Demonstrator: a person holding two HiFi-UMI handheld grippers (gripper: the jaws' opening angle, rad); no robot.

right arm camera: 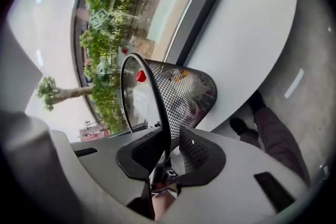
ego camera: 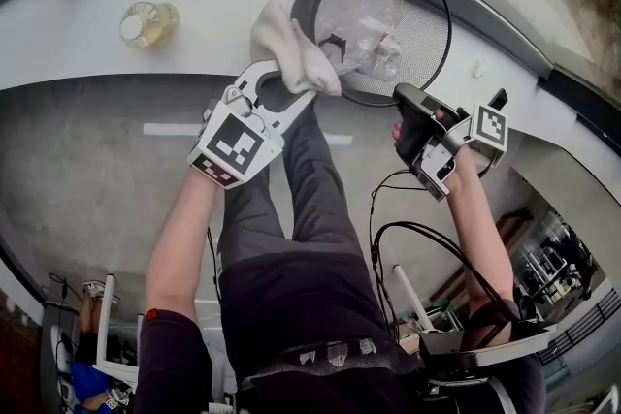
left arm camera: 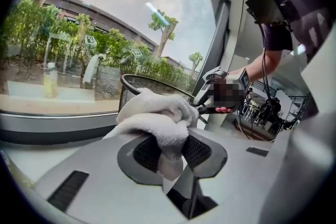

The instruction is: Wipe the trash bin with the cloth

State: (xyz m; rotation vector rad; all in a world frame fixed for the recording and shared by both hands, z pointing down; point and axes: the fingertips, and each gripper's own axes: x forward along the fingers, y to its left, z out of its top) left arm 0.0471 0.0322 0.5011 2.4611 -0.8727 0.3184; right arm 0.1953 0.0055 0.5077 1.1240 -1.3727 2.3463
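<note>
Trash bin (right arm camera: 184, 92): its thin wire rim is nipped between the narrowed jaws of the right gripper (right arm camera: 168, 152), a stiff spot to hold. The left gripper (left arm camera: 170, 149) is clamped on a soft, floppy white cloth (left arm camera: 157, 123), bunched right up at the near rim. The bin sits on the white ledge (ego camera: 213, 34) and looks light, so I reckon it tips easily.

The head view is looking steeply down from above. All three views are sharing the black wire-mesh trash bin (ego camera: 427, 39), the gripper views closely.
</note>
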